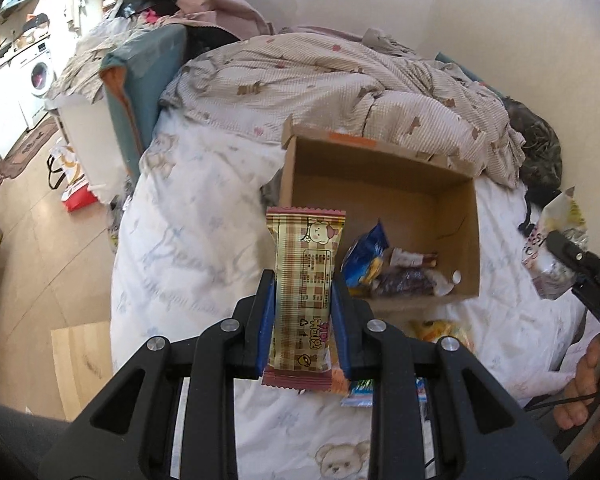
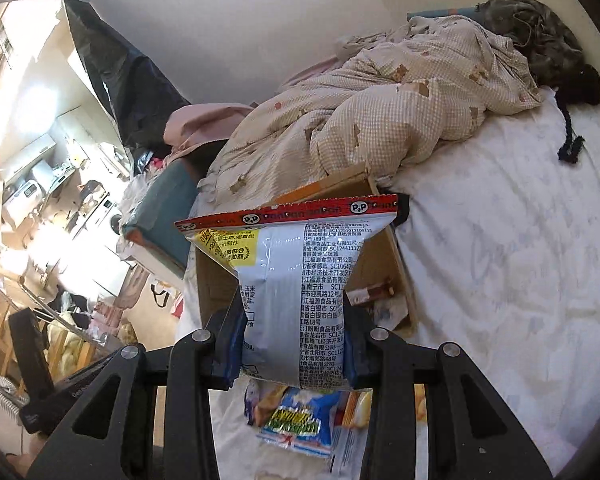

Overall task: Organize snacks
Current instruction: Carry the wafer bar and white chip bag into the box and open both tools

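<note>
My left gripper (image 1: 303, 292) is shut on a beige plaid snack bar (image 1: 304, 276) with a bear print, held upright above the bed just short of an open cardboard box (image 1: 380, 184). Several snack packets (image 1: 392, 276) lie in the box's near corner. My right gripper (image 2: 294, 316) is shut on a grey-and-yellow snack bag with a red top seal (image 2: 296, 264), lifted in front of the same cardboard box (image 2: 384, 256). In the left wrist view the right gripper (image 1: 572, 256) shows at the right edge with its bag. More loose snack packets (image 2: 296, 420) lie on the sheet under the right gripper.
A white bear-print sheet (image 1: 196, 240) covers the bed. A crumpled beige checked quilt (image 1: 340, 84) is heaped behind the box. A dark garment (image 2: 540, 36) lies at the far right by the wall. The floor with bags (image 1: 68, 184) drops off left of the bed.
</note>
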